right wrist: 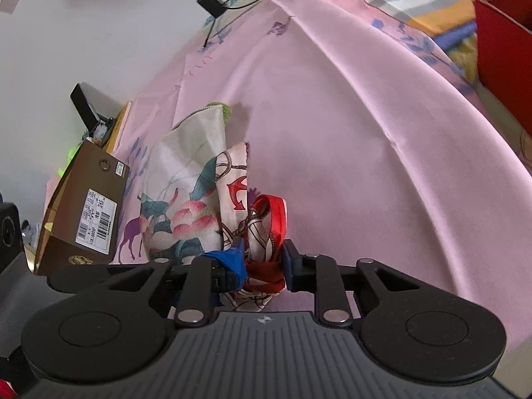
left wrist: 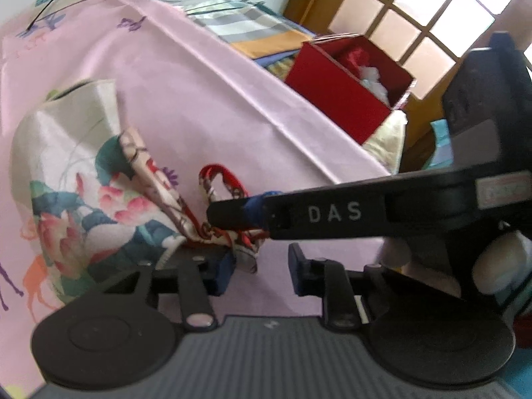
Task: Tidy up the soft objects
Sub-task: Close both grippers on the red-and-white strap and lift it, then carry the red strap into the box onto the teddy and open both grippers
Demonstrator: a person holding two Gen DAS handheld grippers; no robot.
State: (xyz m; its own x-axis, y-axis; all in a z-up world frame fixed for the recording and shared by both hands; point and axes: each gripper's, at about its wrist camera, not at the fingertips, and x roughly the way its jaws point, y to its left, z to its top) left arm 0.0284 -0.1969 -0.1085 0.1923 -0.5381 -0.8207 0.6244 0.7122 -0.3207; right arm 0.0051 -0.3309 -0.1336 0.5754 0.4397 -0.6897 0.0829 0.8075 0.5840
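A red-and-cream patterned scarf (right wrist: 262,232) lies bunched on the pink cloth (right wrist: 365,133), against a cream lotus-print cloth (right wrist: 186,199). My right gripper (right wrist: 261,262) is shut on the scarf's bunched end. In the left wrist view the right gripper's finger (left wrist: 239,212) reaches in from the right and pinches the scarf (left wrist: 226,196). My left gripper (left wrist: 261,271) is open just below that scarf, its left finger touching the fabric, nothing clamped. The lotus-print cloth (left wrist: 76,173) lies at the left.
A red open box (left wrist: 342,86) with red and white soft items stands at the pink cloth's far right edge, next to folded checked fabrics (left wrist: 246,30). A brown shoebox (right wrist: 86,212) sits at the left. A black charger and cables (right wrist: 211,1) lie at the far edge.
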